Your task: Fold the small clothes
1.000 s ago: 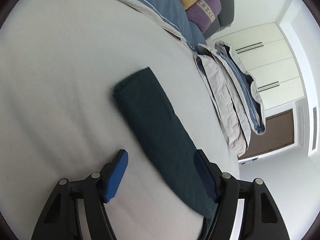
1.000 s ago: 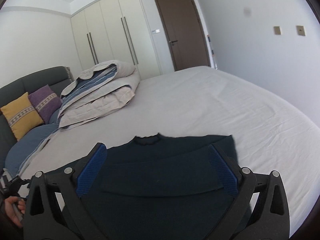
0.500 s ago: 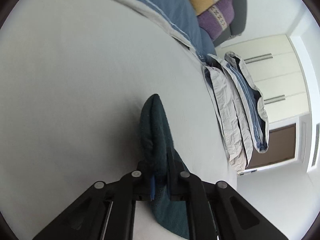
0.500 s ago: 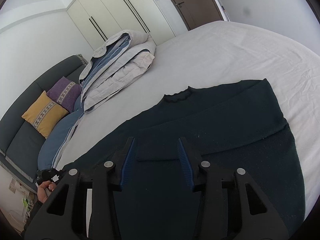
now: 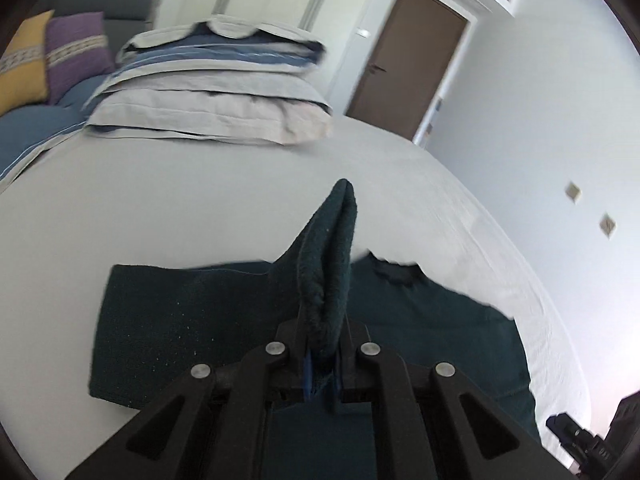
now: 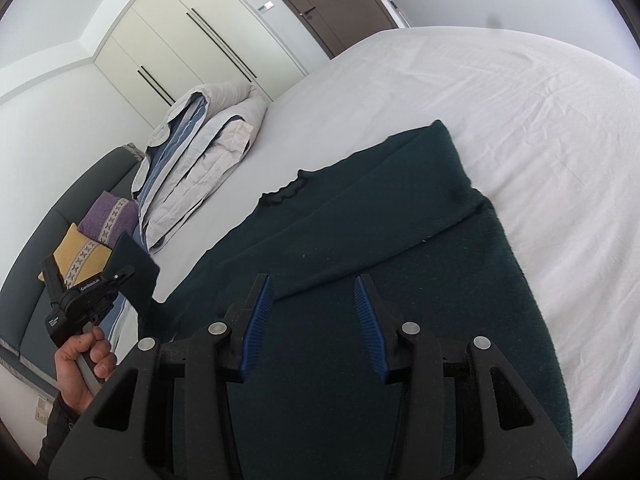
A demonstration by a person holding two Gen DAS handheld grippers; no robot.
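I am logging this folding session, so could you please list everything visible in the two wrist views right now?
sweater: one, dark green, flat on the bed, one sleeve lifted.
bed sheet: one, white, under the sweater.
folded duvet: one, grey and blue, far side of the bed.
cushions: two, yellow and purple, against the grey headboard.
pillow: one, blue, below the cushions.
wardrobe: one, cream, behind the bed.
door: one, brown, beside the wardrobe.
left gripper: black, shut on the sleeve.
right gripper: black with blue pads, jaws apart above the sweater.
hand: one, holding the left gripper.
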